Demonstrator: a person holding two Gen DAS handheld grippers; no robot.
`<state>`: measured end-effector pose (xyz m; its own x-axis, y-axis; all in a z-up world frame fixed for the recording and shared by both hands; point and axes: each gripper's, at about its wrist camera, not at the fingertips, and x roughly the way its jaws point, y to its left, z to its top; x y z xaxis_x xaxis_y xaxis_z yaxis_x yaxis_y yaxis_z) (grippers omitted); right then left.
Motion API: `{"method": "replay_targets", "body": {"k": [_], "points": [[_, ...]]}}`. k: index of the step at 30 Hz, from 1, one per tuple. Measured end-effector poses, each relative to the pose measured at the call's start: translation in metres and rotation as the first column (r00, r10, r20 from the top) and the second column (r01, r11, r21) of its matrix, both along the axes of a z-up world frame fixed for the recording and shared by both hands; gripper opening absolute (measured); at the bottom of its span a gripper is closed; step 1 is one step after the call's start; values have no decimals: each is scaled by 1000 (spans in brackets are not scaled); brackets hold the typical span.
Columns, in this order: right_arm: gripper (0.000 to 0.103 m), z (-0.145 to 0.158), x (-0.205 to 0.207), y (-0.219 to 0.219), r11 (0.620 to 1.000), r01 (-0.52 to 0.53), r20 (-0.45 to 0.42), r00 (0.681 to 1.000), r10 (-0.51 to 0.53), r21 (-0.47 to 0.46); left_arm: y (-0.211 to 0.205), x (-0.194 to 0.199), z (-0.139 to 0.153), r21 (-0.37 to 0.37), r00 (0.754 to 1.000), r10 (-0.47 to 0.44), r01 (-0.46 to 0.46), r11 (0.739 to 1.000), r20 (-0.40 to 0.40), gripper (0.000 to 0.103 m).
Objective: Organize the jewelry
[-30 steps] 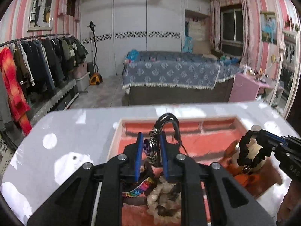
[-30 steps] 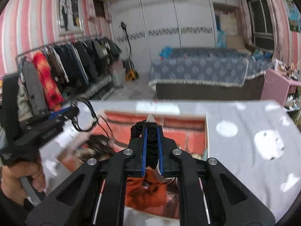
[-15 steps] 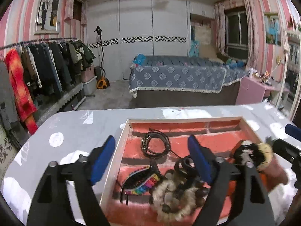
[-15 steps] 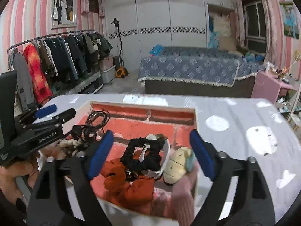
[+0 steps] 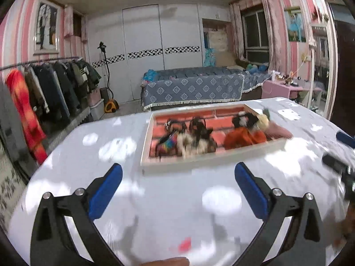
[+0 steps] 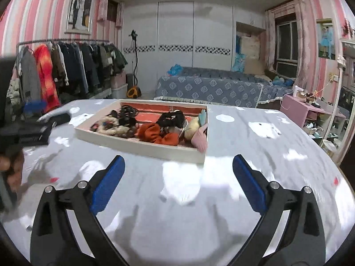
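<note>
**Both claws empty, jewelry in the tray**

We hold the left claw and the right claw spread wide and empty above the table, short of the tray. The jewelry lies inside it, so we judge the sorting nearly finished.

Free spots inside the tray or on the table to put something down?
Tray: only the far strip behind the black hair ties is bare; the near half is packed. The table is bare right of the tray and between it and both open tools.
</note>
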<state>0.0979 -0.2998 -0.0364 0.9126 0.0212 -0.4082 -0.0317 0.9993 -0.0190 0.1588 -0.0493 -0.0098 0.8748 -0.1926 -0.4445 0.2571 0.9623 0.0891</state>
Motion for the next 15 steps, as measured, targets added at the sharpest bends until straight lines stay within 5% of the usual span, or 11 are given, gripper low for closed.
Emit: {"method": "replay_targets", "body": {"k": [5,15], "points": [[98,7,-39,3,999,36,73,997,-35,1,11,-37,-9,31,979,114,-121,992,167,99],[98,2,-46,18,997,36,90,996,-29,-72,37,-41,-6,-78,964,195,-184,980,181,99]]}}
